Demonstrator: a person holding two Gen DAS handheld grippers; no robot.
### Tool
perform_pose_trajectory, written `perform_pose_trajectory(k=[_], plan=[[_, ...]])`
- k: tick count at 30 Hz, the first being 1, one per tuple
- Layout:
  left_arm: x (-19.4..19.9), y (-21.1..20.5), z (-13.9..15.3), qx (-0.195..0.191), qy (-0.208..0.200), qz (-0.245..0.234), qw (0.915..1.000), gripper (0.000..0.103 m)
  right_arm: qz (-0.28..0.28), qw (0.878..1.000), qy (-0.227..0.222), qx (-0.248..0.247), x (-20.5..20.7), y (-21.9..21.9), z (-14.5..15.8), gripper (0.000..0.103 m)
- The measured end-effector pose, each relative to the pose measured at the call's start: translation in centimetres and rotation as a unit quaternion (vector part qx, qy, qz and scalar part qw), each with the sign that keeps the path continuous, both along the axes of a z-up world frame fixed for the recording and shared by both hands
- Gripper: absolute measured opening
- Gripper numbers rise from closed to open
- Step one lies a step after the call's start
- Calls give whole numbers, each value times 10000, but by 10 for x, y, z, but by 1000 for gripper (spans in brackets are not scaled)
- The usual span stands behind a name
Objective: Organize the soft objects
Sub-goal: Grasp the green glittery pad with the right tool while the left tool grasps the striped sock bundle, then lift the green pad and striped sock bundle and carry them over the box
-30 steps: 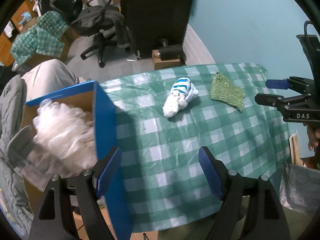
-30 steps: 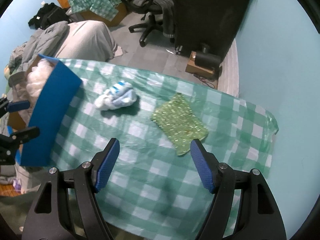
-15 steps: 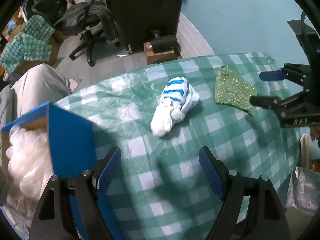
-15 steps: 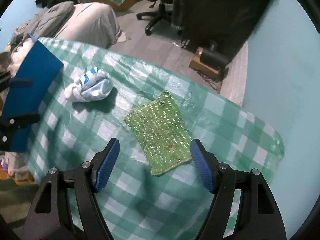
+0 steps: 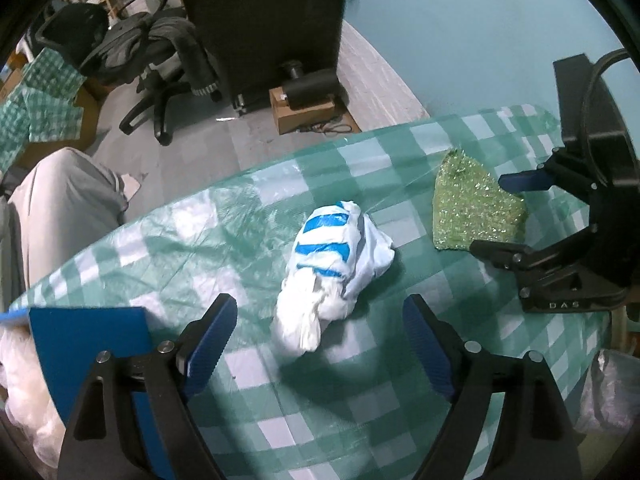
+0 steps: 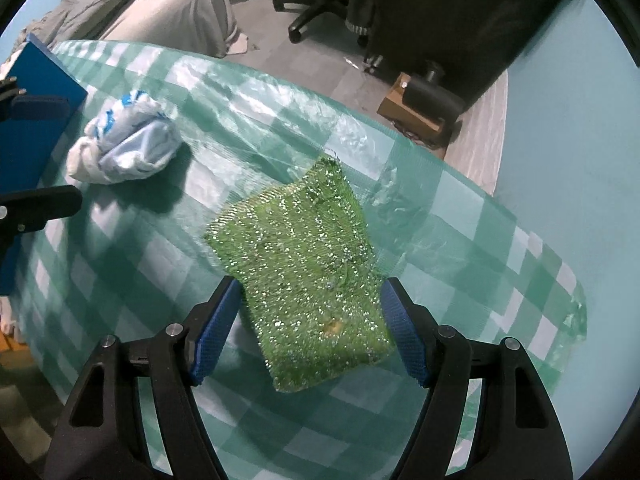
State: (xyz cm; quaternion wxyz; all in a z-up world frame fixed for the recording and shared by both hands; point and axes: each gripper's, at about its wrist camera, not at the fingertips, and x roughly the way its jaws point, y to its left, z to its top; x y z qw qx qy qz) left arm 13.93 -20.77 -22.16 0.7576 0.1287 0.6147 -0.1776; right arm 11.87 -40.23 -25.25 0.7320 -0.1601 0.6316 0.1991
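A white cloth bundle with blue stripes (image 5: 334,270) lies on the green checked tablecloth (image 5: 208,240); it also shows in the right wrist view (image 6: 124,146). My left gripper (image 5: 320,328) is open, its fingers either side of the bundle's near end. A glittery green cloth pad (image 6: 308,268) lies flat further right; it also shows in the left wrist view (image 5: 472,208). My right gripper (image 6: 310,320) is open, its fingers straddling the pad's near part, and shows in the left wrist view (image 5: 516,216).
A blue-walled box (image 5: 92,344) holding white plastic bags (image 5: 16,376) stands at the table's left end. Beyond the table are an office chair (image 5: 160,60), a dark cabinet (image 5: 260,20) and a teal wall. The table edge (image 6: 560,344) lies right of the pad.
Both grippers have moved forward. The left one went from beside the box to around the bundle; the right one closed in over the green pad. Both stayed open.
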Motion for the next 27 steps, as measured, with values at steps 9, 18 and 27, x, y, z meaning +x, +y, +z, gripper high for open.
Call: perform_pose_trajectory(k=[9, 18, 27], plan=[[12, -16, -14, 248, 8, -336, 9991, 86, 32, 10000, -60, -4, -3, 4, -2, 65], [15, -17, -23, 178, 56, -259, 9995, 76, 131, 9999, -70, 85, -9, 10, 4, 22], [13, -8, -25, 301, 95, -151, 9994, 41, -11, 9989, -176, 425, -18, 7, 27, 19]])
